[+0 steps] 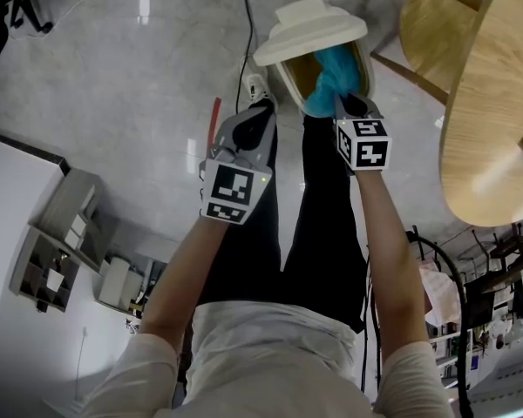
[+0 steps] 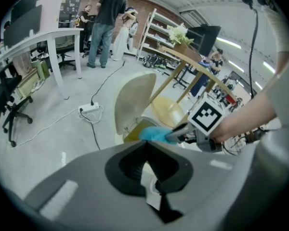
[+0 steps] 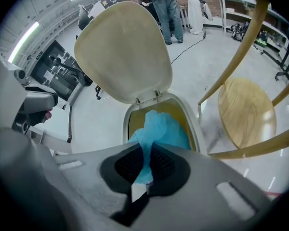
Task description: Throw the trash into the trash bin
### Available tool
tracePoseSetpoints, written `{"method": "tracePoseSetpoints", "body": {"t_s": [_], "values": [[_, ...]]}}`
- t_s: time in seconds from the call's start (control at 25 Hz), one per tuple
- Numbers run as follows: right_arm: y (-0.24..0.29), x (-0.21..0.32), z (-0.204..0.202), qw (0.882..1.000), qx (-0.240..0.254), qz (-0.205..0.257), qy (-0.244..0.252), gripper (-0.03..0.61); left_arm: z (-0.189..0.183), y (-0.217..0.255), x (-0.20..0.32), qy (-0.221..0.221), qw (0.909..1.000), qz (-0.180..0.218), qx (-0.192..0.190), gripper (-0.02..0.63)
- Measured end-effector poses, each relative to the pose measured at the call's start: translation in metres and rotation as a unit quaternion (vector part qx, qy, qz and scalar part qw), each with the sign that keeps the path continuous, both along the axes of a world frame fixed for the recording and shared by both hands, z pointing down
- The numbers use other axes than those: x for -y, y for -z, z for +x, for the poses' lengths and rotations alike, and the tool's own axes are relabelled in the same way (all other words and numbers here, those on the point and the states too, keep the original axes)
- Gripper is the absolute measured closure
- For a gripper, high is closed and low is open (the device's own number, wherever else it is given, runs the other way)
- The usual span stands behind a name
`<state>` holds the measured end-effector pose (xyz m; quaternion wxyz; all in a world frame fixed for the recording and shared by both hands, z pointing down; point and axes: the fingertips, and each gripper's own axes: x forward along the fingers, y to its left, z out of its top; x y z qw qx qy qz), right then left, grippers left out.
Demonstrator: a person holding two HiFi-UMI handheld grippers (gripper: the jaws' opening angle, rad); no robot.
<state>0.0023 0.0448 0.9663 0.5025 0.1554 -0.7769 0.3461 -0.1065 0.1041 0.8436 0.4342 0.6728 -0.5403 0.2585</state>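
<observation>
A cream trash bin stands on the floor with its lid tipped up. My right gripper is shut on a crumpled blue piece of trash, which hangs over the bin's opening. In the right gripper view the blue trash runs from between the pads down into the bin, under the raised lid. My left gripper hangs just left of the bin, shut and with nothing in it. Its own view shows the lid, the trash and the right gripper.
A wooden chair stands right of the bin and a round wooden table further right. A power strip with a cable lies on the floor left of the bin. People stand by shelves at the back.
</observation>
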Motion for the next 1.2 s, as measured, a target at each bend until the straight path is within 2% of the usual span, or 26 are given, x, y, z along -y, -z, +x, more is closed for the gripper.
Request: {"method": "tracePoseSetpoints", "body": {"t_s": [0.16, 0.28, 0.52, 1.0, 1.2], "values": [[0.000, -0.001, 0.002, 1.000, -0.005, 0.012, 0.005, 0.562, 0.006, -0.003, -0.002, -0.005, 1.0000, -0.001, -0.003, 0.611], [0.003, -0.003, 0.001, 1.000, 0.001, 0.010, 0.004, 0.485, 0.010, -0.005, -0.004, -0.008, 1.0000, -0.003, -0.005, 0.611], [0.006, -0.011, 0.001, 1.000, 0.014, 0.010, 0.004, 0.422, 0.015, -0.008, -0.009, -0.012, 0.9999, -0.004, -0.007, 0.611], [0.032, -0.015, 0.008, 0.999, 0.020, 0.033, -0.010, 0.434, 0.024, 0.002, -0.017, -0.015, 0.9998, -0.003, -0.008, 0.611], [0.046, -0.012, 0.011, 0.999, 0.023, 0.043, -0.018, 0.489, 0.025, 0.010, -0.018, -0.019, 0.9998, -0.004, -0.007, 0.611]]}}
